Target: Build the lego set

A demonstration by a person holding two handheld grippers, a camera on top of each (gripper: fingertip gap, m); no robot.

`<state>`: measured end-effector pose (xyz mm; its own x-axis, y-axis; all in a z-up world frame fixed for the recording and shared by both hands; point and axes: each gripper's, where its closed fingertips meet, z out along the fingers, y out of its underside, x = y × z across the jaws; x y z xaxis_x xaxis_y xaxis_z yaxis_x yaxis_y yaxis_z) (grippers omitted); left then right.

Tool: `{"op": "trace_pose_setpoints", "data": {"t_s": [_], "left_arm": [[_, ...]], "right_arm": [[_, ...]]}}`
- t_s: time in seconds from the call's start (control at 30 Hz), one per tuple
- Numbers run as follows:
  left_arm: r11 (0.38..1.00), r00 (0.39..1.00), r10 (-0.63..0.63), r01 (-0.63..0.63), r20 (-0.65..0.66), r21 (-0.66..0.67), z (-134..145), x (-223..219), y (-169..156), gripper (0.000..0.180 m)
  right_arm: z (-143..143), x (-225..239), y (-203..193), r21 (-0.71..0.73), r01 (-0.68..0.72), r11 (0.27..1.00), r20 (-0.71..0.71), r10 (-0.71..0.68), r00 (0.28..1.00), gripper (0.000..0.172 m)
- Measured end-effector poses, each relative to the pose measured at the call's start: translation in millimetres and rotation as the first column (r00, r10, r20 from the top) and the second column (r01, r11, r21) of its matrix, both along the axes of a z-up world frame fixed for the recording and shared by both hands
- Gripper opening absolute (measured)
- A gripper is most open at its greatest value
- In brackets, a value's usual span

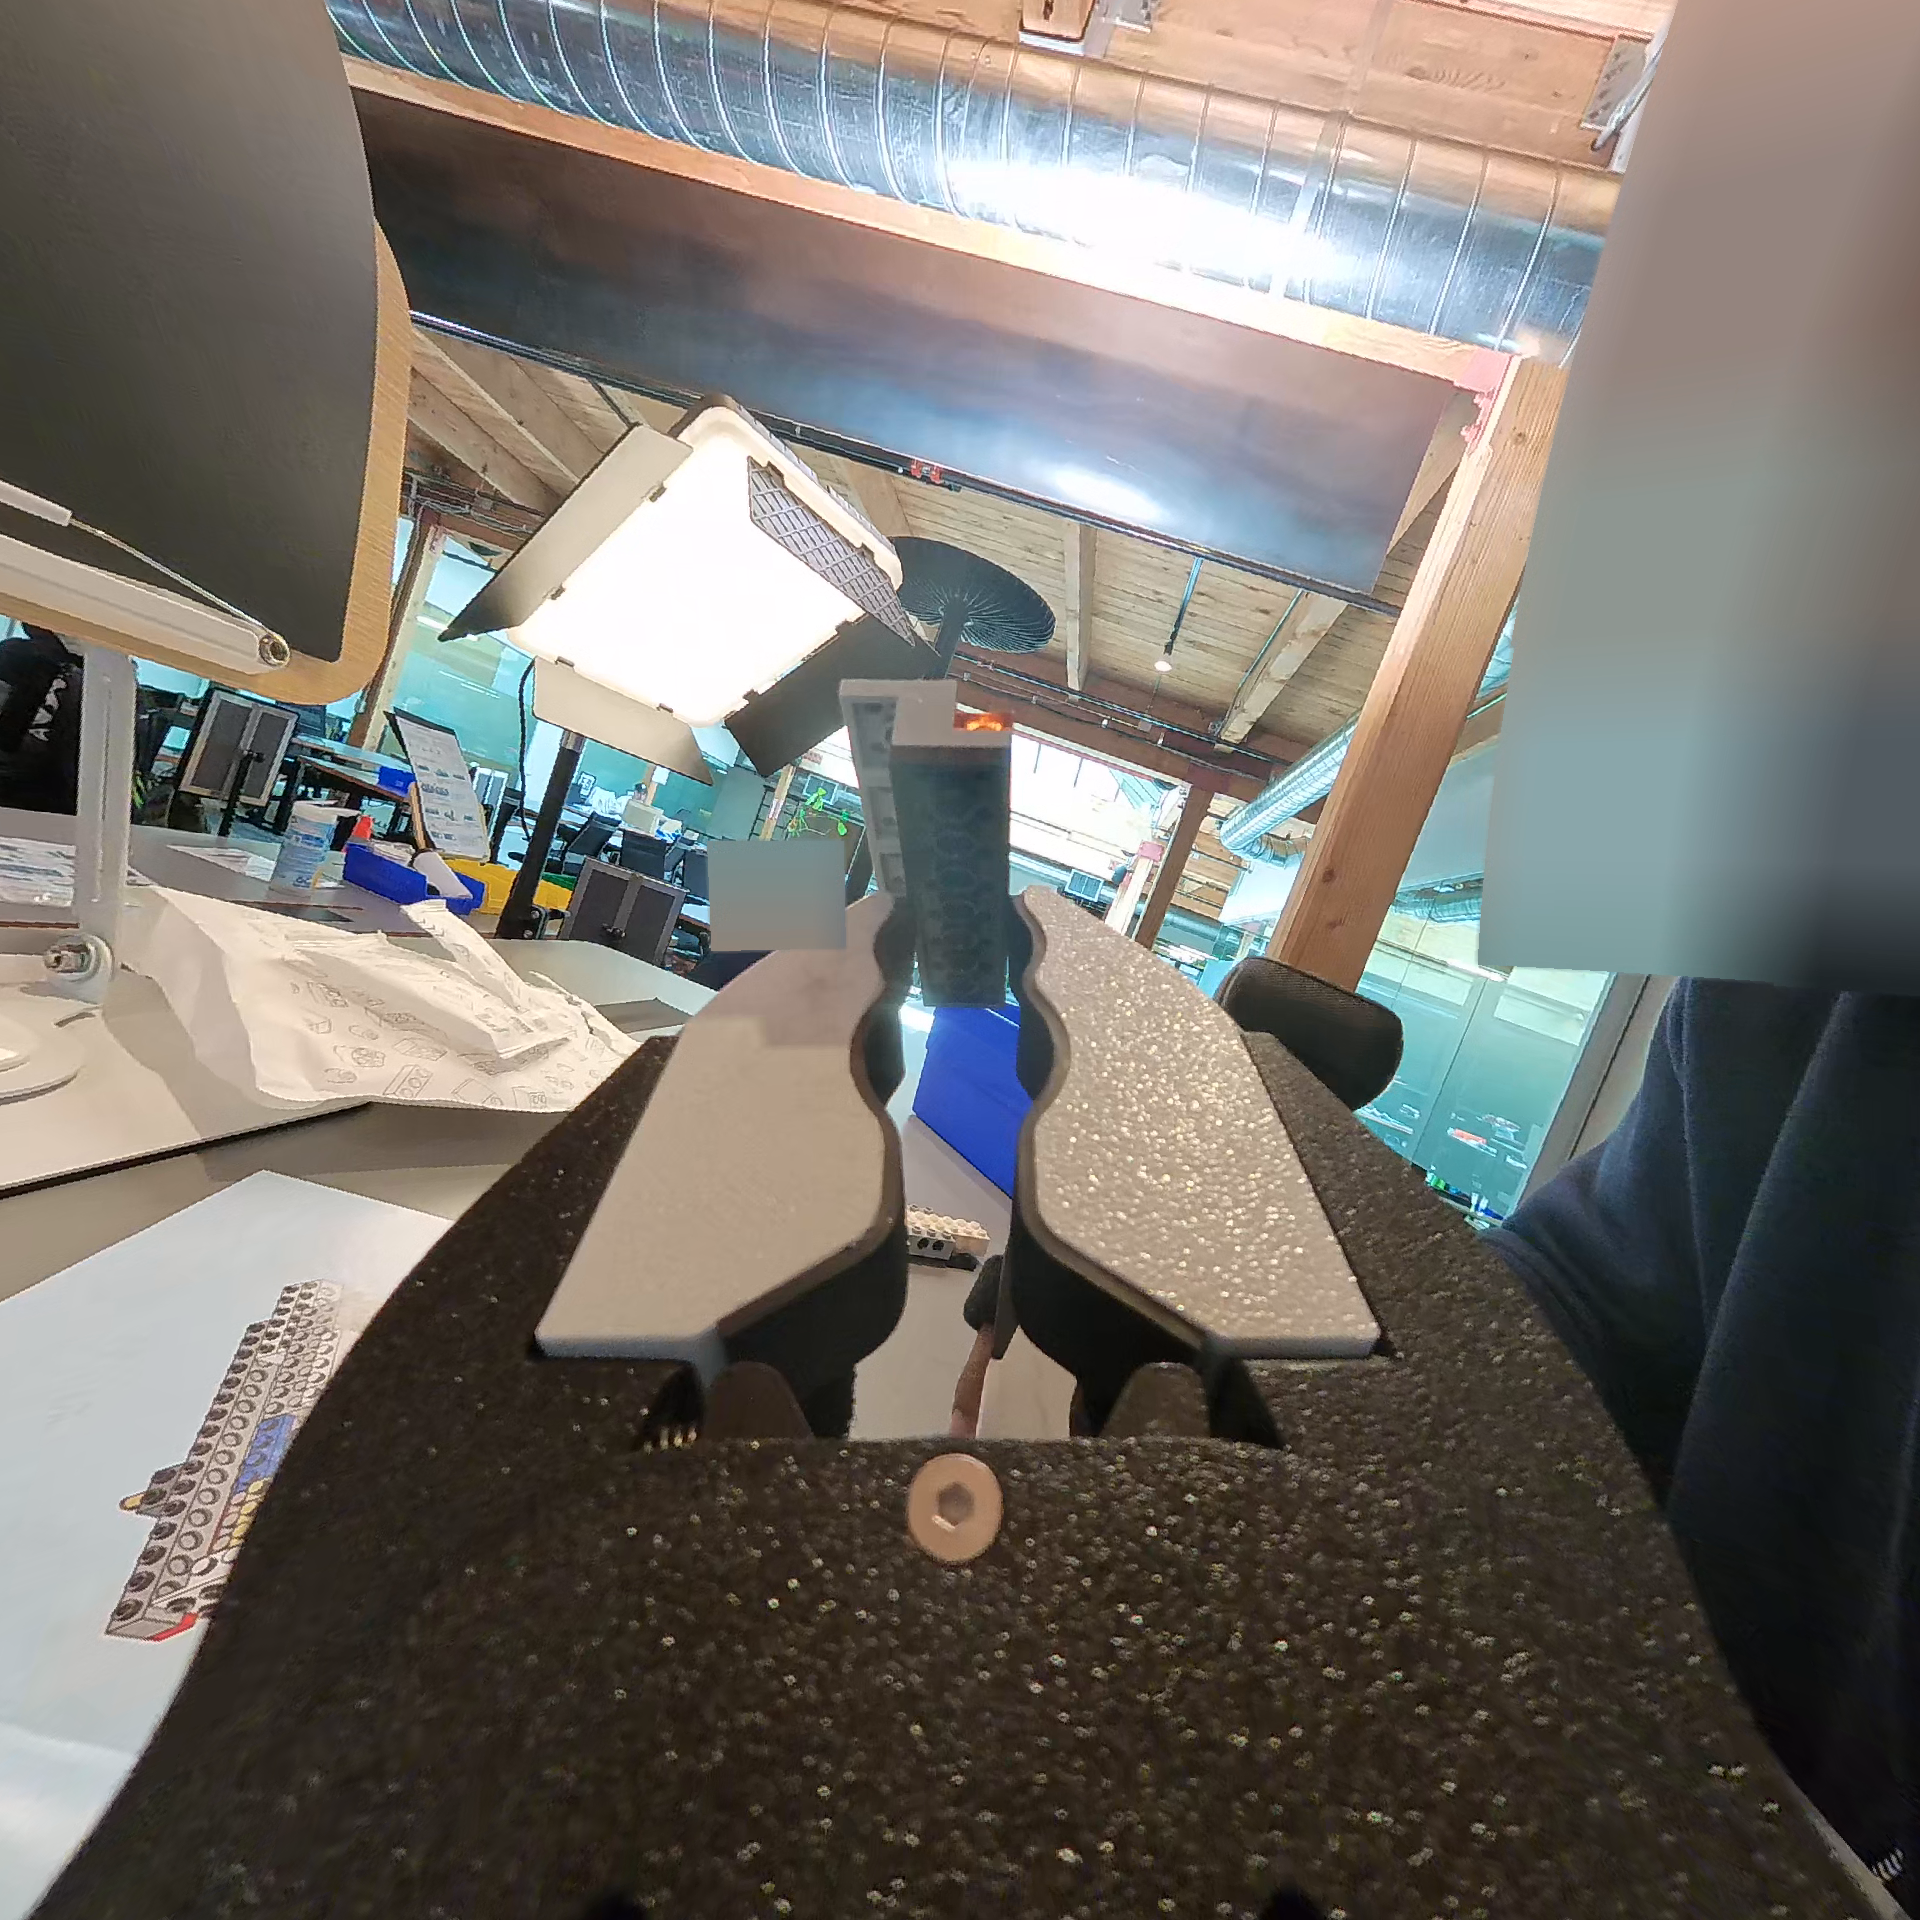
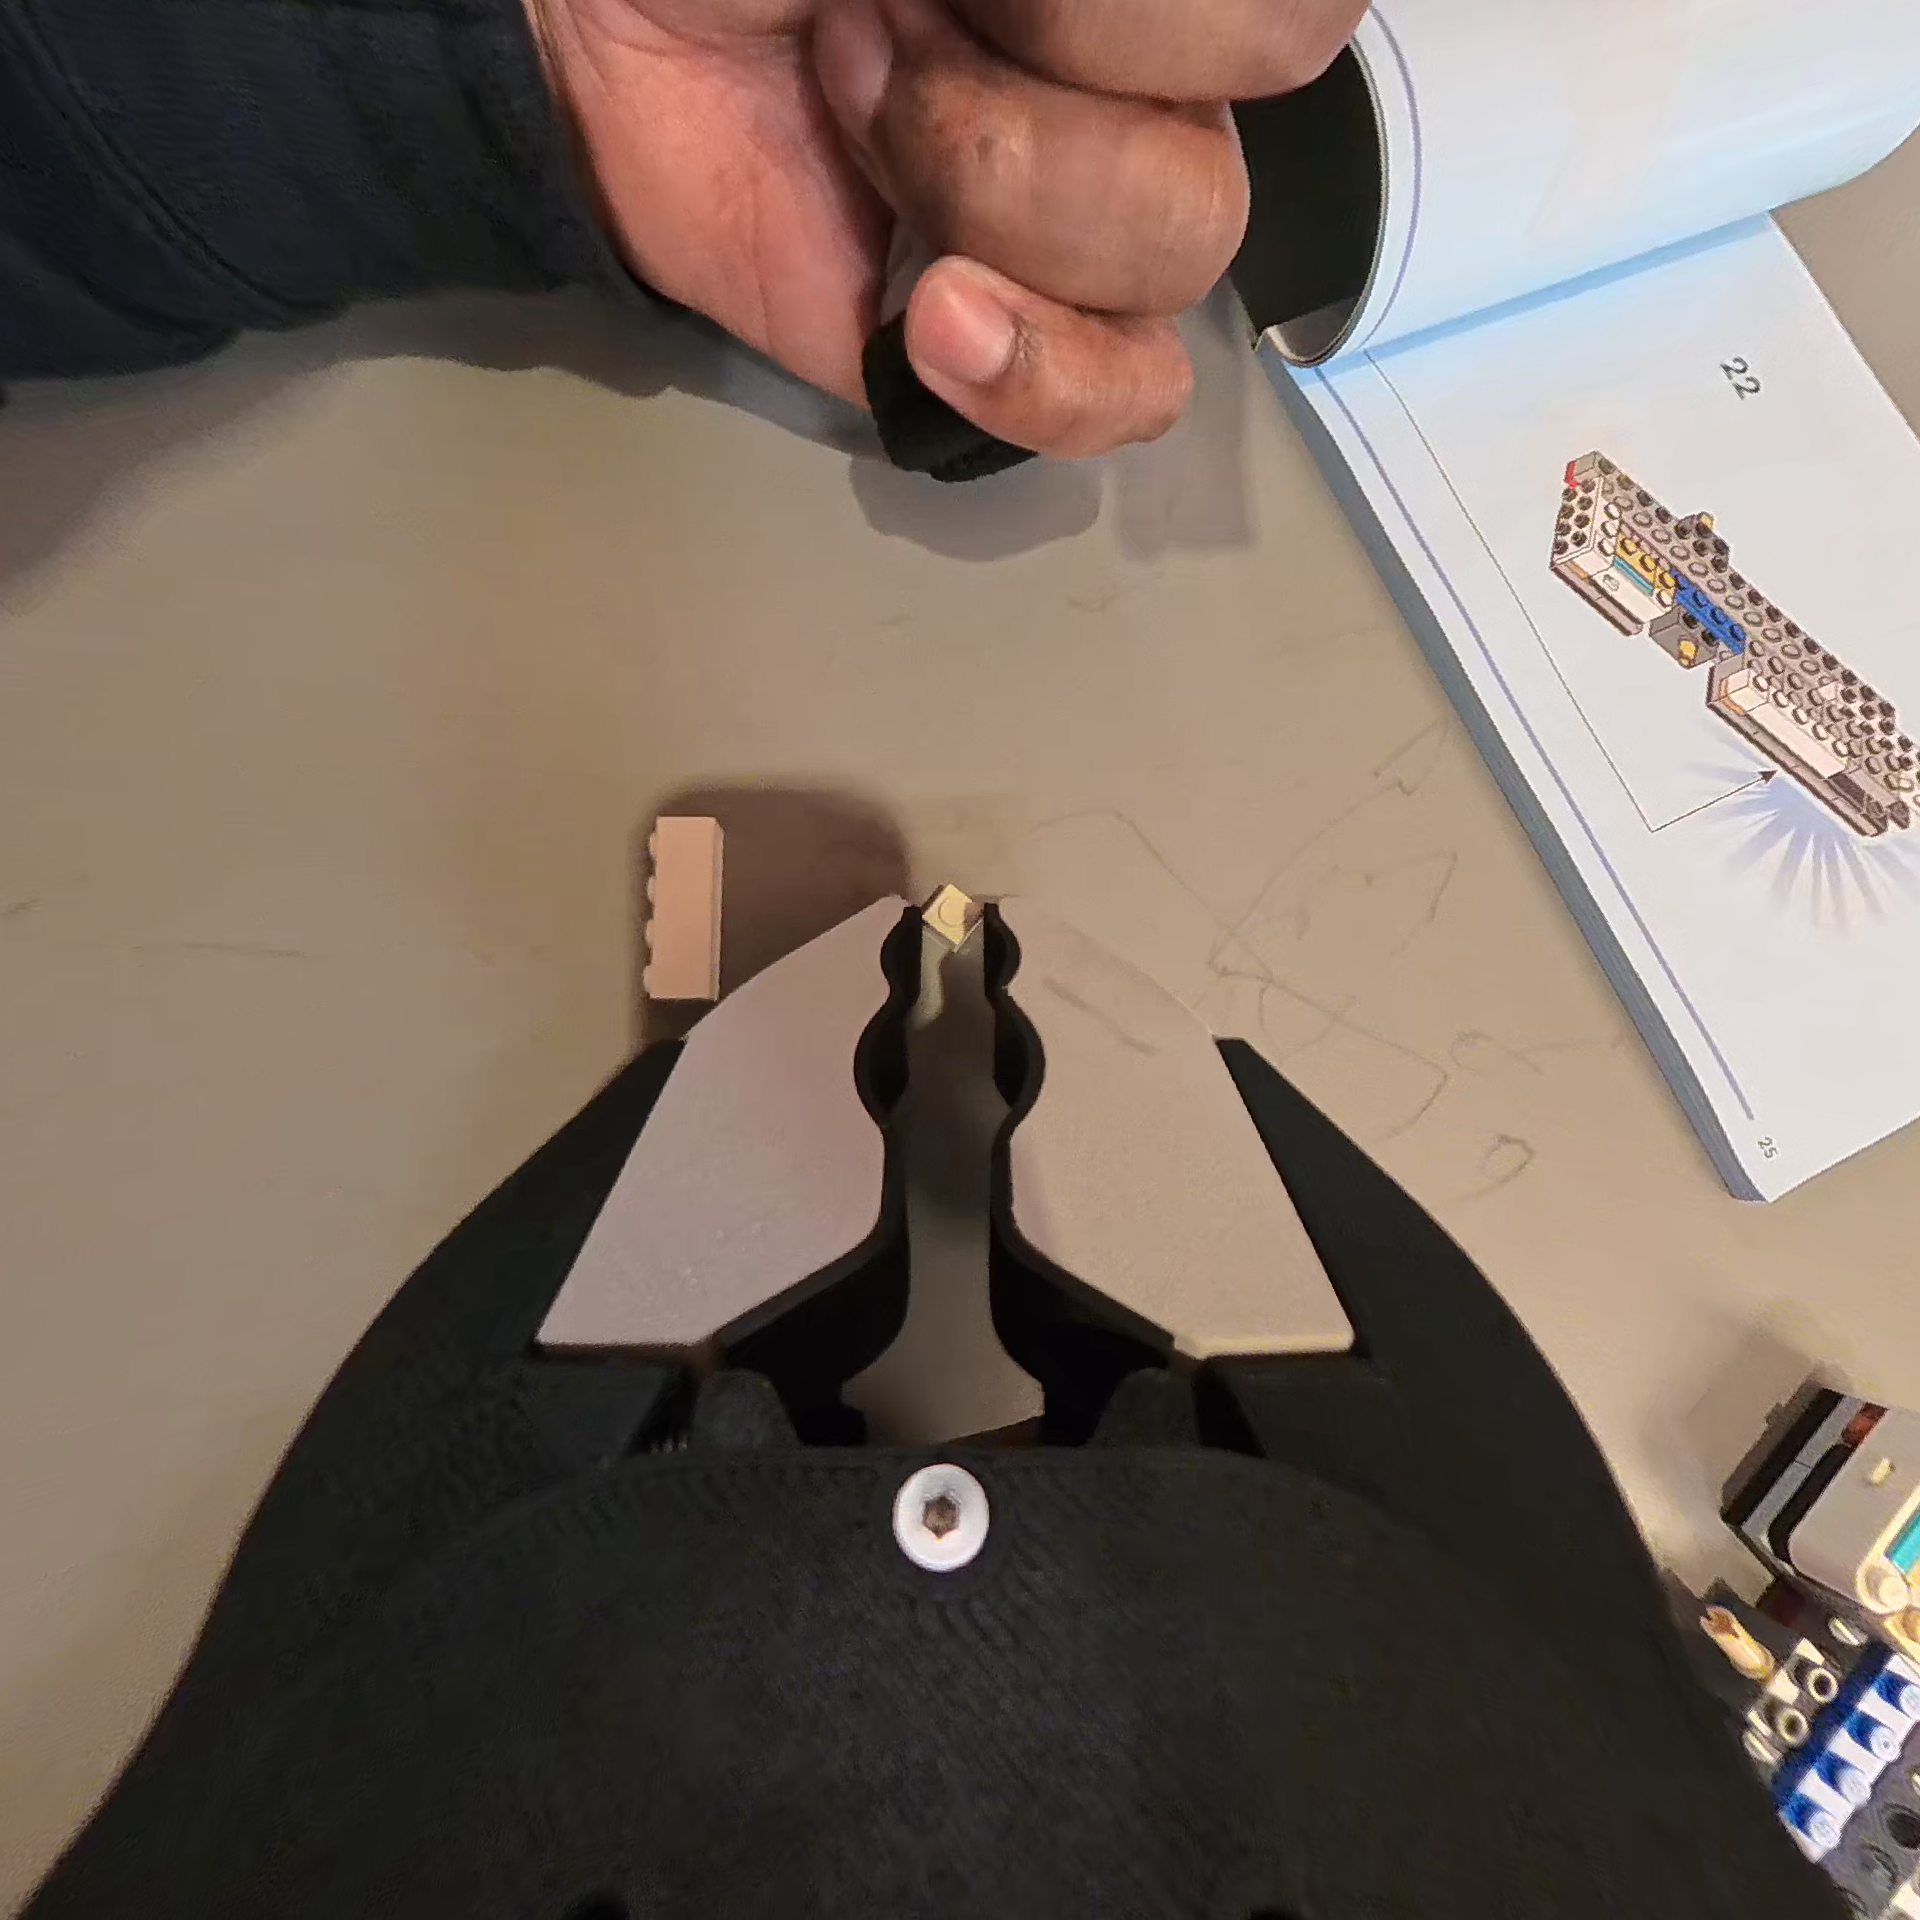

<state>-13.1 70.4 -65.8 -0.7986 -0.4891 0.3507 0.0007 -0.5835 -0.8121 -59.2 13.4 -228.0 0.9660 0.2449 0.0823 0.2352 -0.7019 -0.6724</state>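
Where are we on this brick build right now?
Done: a dark-and-grey brick assembly exists, gripped by the left gripper. In hand: the right gripper has its fingers around a tiny tan piece. Left: a tan brick and loose parts lie unattached on the table.

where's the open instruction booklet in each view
Left wrist view: the instruction booklet lies at the lower left, partly behind the left gripper.
Right wrist view: the same booklet fills the upper right, open on the table.
Shared landmark: the printed grey brick model on its page, seen in both views.
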Motion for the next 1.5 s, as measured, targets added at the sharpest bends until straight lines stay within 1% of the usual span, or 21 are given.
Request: {"op": "trace_pose_setpoints", "data": {"t_s": [0.07, 0.13, 0.17, 0.27, 0.37, 0.47, 0.6, 0.67, 0.73, 0.9, 1.0, 1.07, 1.2, 1.3, 1.4, 1.47, 1.5], "left_arm": [[1.000, 1.000, 0.000, 0.000, -0.001, 0.001, -0.2, 0.1, -0.1, 0.017], [1.000, 1.000, 0.000, 0.000, -0.001, 0.002, -0.5, 0.3, -0.1, 0.017], [1.000, 1.000, 0.000, 0.000, -0.002, 0.001, -0.4, 0.4, -0.1, 0.017], [1.000, 1.000, -0.001, 0.001, -0.002, 0.002, -0.6, 0.4, -0.1, 0.017], [1.000, 1.000, -0.001, 0.001, -0.003, 0.001, -0.6, 0.5, 0.1, 0.017], [1.000, 1.000, -0.004, 0.004, -0.004, 0.001, -1.1, 0.9, -0.7, 0.017], [1.000, 1.000, -0.010, 0.010, -0.008, 0.009, -2.4, 1.6, -3.2, 0.017], [1.000, 1.000, -0.009, 0.009, -0.008, 0.016, -2.7, 1.5, -3.8, 0.017], [1.000, 1.000, -0.008, 0.008, -0.006, 0.015, -2.5, 1.2, -3.3, 0.017], [1.000, 1.000, -0.006, 0.006, 0.000, -0.002, -1.0, 0.9, -1.0, 0.017], [1.000, 1.000, -0.010, 0.010, 0.014, -0.021, 0.8, 0.7, -0.9, 0.017], [0.999, 1.000, -0.011, 0.012, 0.029, -0.040, 2.7, 1.0, -1.0, 0.017], [0.999, 0.999, -0.003, 0.005, 0.043, -0.039, 3.6, 2.5, -3.4, 0.017], [1.000, 0.999, 0.000, 0.000, 0.044, -0.014, 2.6, 2.4, -7.5, 0.017], [1.000, 0.999, -0.012, 0.013, 0.043, -0.017, 3.0, 1.0, -11.5, 0.017], [0.999, 0.999, -0.026, 0.027, 0.040, -0.026, 3.2, -0.4, -13.9, 0.017], [0.999, 0.999, -0.033, 0.035, 0.040, -0.035, 3.9, -1.3, -14.4, 0.017]], "right_arm": [[1.5, 2.8, -0.2, -0.002, 0.023, 1.000, -0.001, -0.023, 1.000, 0.013], [2.4, 6.0, -0.6, -0.022, 0.066, 0.998, -0.012, -0.066, 0.998, 0.021], [2.6, 7.3, -1.2, -0.036, 0.088, 0.996, -0.017, -0.088, 0.996, 0.022], [4.3, 10.9, -4.7, -0.084, 0.157, 0.984, -0.031, -0.160, 0.987, 0.023], [12.3, 8.2, -5.3, -0.099, 0.210, 0.973, -0.073, -0.218, 0.973, 0.022], [14.0, 2.3, -3.6, -0.106, 0.225, 0.969, -0.095, -0.235, 0.967, 0.022], [2.0, 1.5, -4.0, -0.142, 0.227, 0.963, -0.058, -0.237, 0.970, 0.022], [-0.5, 1.8, -3.3, -0.145, 0.229, 0.963, -0.051, -0.238, 0.970, 0.017], [-0.5, 3.0, -2.9, -0.139, 0.231, 0.963, -0.048, -0.239, 0.970, 0.008], [5.6, 9.3, -3.3, -0.108, 0.240, 0.965, -0.069, -0.248, 0.966, 0.008], [26.0, 15.5, -1.9, -0.037, 0.254, 0.966, -0.098, -0.257, 0.962, 0.008], [51.4, 21.2, 0.4, 0.040, 0.264, 0.964, -0.118, -0.258, 0.959, 0.008], [125.9, 36.9, 7.6, 0.236, 0.290, 0.928, -0.127, -0.266, 0.955, 0.008], [175.3, 37.2, 22.2, 0.351, 0.258, 0.900, -0.140, -0.222, 0.965, 0.008], [198.2, 30.7, 45.0, 0.406, 0.190, 0.894, -0.124, -0.152, 0.981, 0.008], [204.3, 25.7, 61.1, 0.433, 0.152, 0.888, -0.124, -0.109, 0.986, 0.007], [203.0, 23.2, 67.8, 0.427, 0.135, 0.894, -0.127, -0.089, 0.988, 0.007]]}}
